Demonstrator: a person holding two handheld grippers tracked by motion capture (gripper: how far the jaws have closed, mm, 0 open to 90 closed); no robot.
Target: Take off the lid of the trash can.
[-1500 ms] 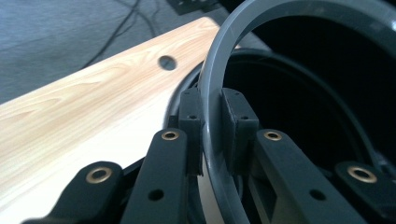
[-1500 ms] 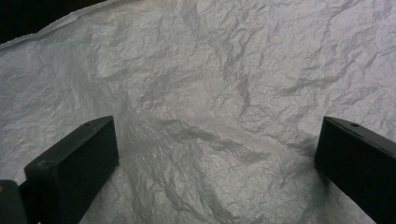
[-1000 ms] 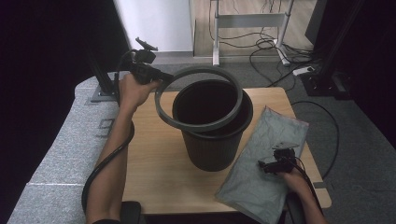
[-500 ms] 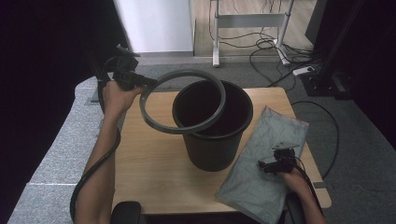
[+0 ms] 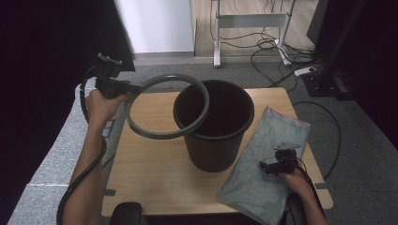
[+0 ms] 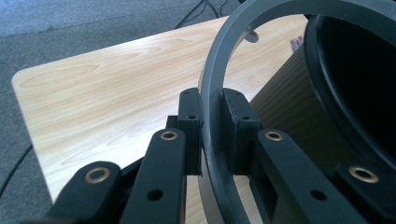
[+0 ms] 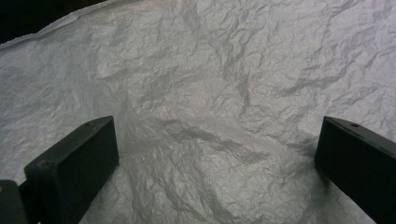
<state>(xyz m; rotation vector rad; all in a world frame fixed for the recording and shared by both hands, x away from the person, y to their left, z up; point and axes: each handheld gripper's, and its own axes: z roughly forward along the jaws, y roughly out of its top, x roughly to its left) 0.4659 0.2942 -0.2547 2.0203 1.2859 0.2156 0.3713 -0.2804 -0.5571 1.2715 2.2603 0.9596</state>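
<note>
One grey ring (image 5: pixel 166 107) is pinched at its left edge by the left gripper (image 5: pixel 123 88), tilted in mid-frame and overlapping the bin (image 5: pixel 214 126) rim. At lower right, the right gripper (image 5: pixel 268 166) is held with jaws spread wide over the crumpled bag (image 5: pixel 272 140) on the table (image 5: pixel 150 164).

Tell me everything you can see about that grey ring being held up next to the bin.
The grey ring is a thin, flat, smooth hoop that looks like plastic, open in the middle and unbroken where visible. It hangs tilted in the air, partly over the black bin's rim and partly over the wooden table. The left gripper clamps its band edge-on between both jaws. Whether it touches the bin is unclear.
</note>
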